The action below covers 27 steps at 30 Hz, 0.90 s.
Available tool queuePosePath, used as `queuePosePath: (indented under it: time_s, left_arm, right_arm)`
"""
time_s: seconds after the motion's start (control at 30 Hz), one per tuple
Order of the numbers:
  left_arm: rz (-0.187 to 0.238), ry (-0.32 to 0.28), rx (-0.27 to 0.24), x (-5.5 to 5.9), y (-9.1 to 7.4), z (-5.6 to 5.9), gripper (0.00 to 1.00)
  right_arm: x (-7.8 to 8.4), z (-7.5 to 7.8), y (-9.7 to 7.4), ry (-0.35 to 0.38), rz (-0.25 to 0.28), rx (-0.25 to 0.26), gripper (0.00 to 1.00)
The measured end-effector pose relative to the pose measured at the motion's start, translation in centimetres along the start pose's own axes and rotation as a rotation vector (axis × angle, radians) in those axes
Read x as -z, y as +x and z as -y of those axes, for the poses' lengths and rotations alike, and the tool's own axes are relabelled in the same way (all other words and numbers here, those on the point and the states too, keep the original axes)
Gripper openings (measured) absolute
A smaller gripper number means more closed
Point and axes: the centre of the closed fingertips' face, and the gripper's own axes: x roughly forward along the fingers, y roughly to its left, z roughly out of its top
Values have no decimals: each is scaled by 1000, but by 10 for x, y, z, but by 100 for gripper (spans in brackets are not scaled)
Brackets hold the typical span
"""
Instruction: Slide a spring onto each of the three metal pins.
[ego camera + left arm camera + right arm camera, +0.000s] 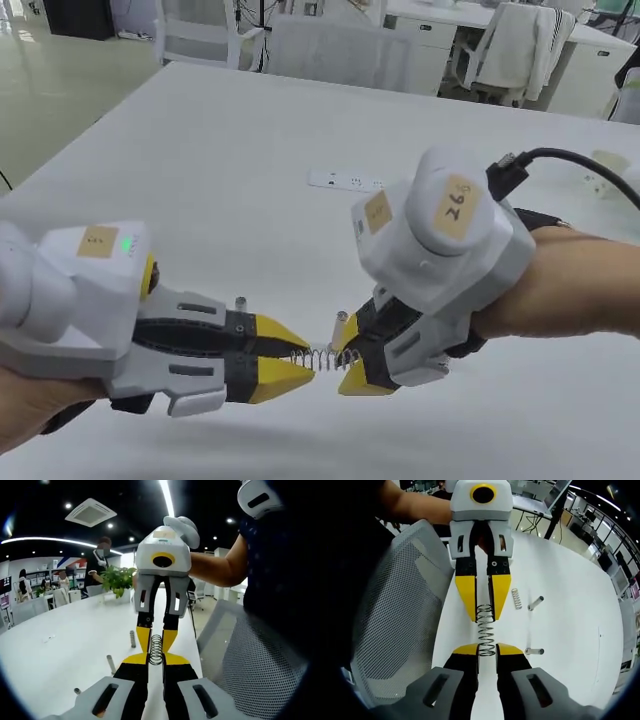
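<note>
I've got the thin, silvery steel-wire coil spring (320, 357) held roughly level just above the white tabletop (250, 150), pulled a bit long btwn two sets of yellow tips. The left gripper (305, 362) has its jaws pinched nearly together on one end. The right gripper (348, 368) is clamped the same way on the other end, w/ only a slit btwn its jaws.

Writing: the tan sticker on the right gripper reads "26"; there may be a third char, can't tell. The left gripper's sticker has a faint mark, maybe "3", not legible. There's a white power strip (345, 181) further back, print too small to read.

Hard to see: in the head view, two short grey metal pins (240, 302) stand just behind the jaws, bases hidden. The right gripper view shows two pins and a second spring (516, 598) near the farther one. Whether it sits over a pin I can't tell. A grey mesh chair back (395, 605) is cut off at the edge.
</note>
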Motion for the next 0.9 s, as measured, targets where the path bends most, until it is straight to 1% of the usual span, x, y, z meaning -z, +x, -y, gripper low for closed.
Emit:
queuePosePath:
  time_s: [0.1, 0.57, 0.73, 0.9]
  left_arm:
    - [6, 0, 0, -1, 0, 0, 2]
    - [9, -1, -6, 0, 0, -2, 2]
    - [-1, 2, -10, 3, 0, -3, 2]
    - [-17, 11, -7, 6, 1, -2, 2]
  right_arm:
    - [-1, 0, 0, 3, 4, 1, 10]
    - [-3, 3, -3, 6, 18, 11, 9]
    - [-7, 4, -6, 7, 28, 16, 9]
    - [-10, 3, -9, 6, 35, 16, 9]
